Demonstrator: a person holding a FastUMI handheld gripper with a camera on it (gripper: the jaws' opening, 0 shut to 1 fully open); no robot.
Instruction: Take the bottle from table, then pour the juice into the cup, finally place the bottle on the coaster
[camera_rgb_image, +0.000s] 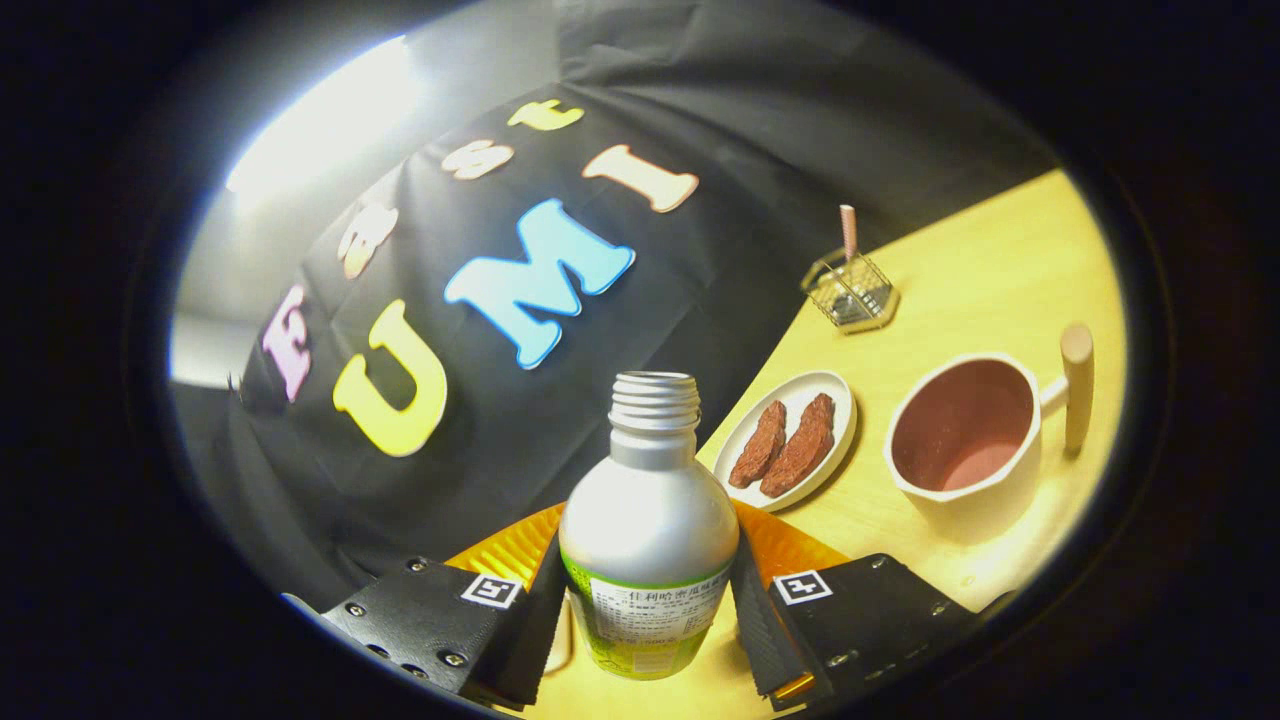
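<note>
Fingers (520, 620) clamp the uncapped bottle (648, 545) between them, upright over the orange coaster (520, 548), so the take looks done; next calls for carrying it to the cup (965, 440) at two o'clock and tipping.

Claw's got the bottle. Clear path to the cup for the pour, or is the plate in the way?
Probably yes. The claw is shut on the uncapped bottle. The cup stands open beyond the fingers; the plate of snacks sits beside the route, not across it.
</note>
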